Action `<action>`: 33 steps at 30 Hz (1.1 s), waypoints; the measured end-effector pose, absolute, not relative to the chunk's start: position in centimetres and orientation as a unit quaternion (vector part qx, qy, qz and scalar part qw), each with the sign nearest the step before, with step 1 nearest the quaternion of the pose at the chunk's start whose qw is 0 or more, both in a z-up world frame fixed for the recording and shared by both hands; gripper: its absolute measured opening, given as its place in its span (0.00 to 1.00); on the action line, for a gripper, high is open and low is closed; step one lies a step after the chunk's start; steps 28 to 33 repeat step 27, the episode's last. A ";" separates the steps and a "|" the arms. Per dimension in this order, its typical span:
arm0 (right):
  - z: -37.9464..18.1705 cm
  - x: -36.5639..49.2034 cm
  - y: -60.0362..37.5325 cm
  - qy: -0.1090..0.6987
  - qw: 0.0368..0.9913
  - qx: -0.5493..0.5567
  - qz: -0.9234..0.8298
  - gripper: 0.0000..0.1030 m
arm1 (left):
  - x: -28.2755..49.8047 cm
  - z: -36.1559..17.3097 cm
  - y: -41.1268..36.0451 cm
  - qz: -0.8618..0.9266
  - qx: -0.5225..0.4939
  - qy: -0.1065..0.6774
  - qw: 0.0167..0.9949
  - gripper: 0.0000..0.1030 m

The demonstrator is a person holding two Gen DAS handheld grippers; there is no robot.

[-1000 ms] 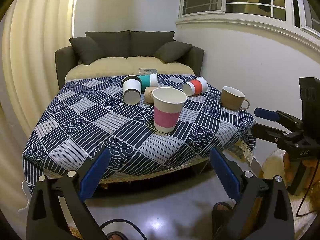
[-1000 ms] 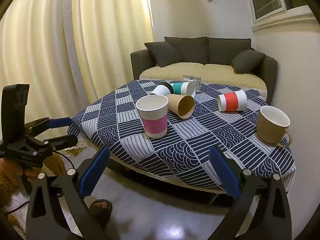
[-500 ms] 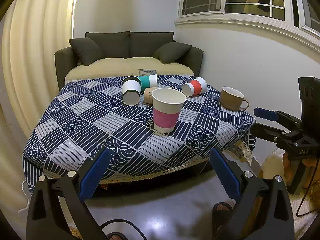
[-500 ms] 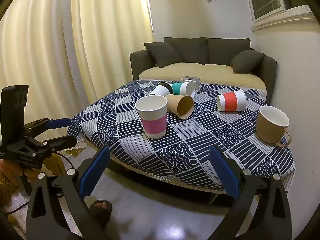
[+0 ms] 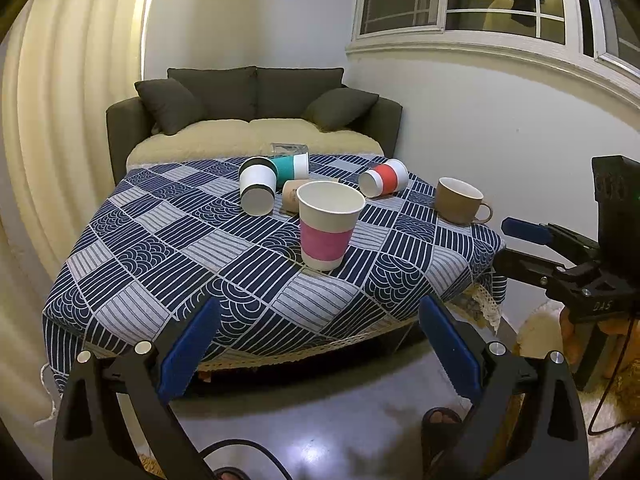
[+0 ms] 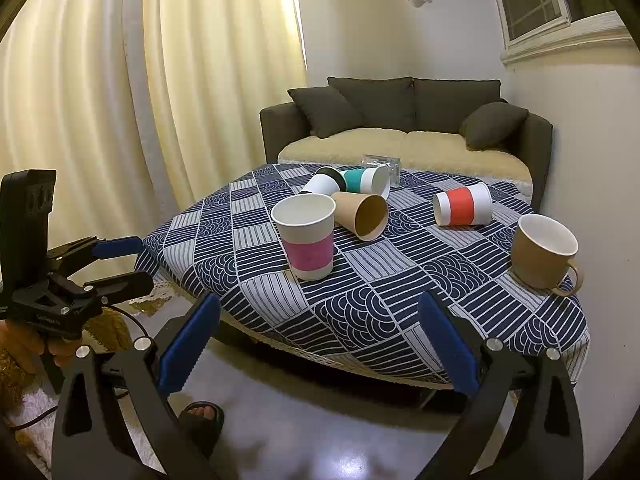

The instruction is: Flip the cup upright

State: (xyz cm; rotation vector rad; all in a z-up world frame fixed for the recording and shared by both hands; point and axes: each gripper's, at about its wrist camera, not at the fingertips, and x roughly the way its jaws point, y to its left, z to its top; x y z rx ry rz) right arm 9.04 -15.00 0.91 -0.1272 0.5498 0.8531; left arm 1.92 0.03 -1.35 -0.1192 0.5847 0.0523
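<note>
1. The pink-banded paper cup (image 5: pixel 327 225) (image 6: pixel 307 236) stands upright on the counter (image 5: pixel 160 264) (image 6: pixel 400 300), mouth up, nearer the front edge than any other cup.
2. Just behind it a plain brown cup (image 6: pixel 362 214) (image 5: pixel 291 196) lies on its side, its open mouth showing in the right wrist view.
3. Beyond that, toward the far edge, a black-and-white cup (image 5: pixel 257 191) (image 6: pixel 324 183) and a teal-banded cup (image 5: pixel 290 166) (image 6: pixel 366 182) lie on their sides close together; whether they touch I cannot tell.
4. A red-banded cup (image 5: pixel 384 178) (image 6: pixel 463 204) lies on its side apart from that group, toward the counter's right edge.
5. A tan mug (image 5: pixel 459 201) (image 6: pixel 544 254) stands upright near the front right corner, handle pointing off the counter's edge.
6. A clear box (image 5: pixel 289 148) (image 6: pixel 382 162) sits at the far edge, by the sofa (image 5: pixel 256 120) (image 6: pixel 404 128).
7. The left tool (image 5: pixel 316 344) (image 6: pixel 116 264) hangs in front of the counter, off its front edge, blue fingers spread wide apart with nothing between them.
8. The right tool (image 6: pixel 316 344) (image 5: pixel 520 246) is likewise spread wide and empty, held off the counter's front right corner.
</note>
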 end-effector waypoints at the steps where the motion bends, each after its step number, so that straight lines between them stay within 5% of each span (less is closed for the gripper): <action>1: 0.9 9.0 -15.0 0.263 0.872 -0.061 0.408 0.95 | 1.9 -1.3 0.0 0.025 -0.059 0.287 0.956 0.94; 33: 0.9 9.0 -15.0 0.263 0.872 -0.061 0.408 0.95 | 1.9 -1.3 -0.1 0.025 -0.059 0.289 0.955 0.94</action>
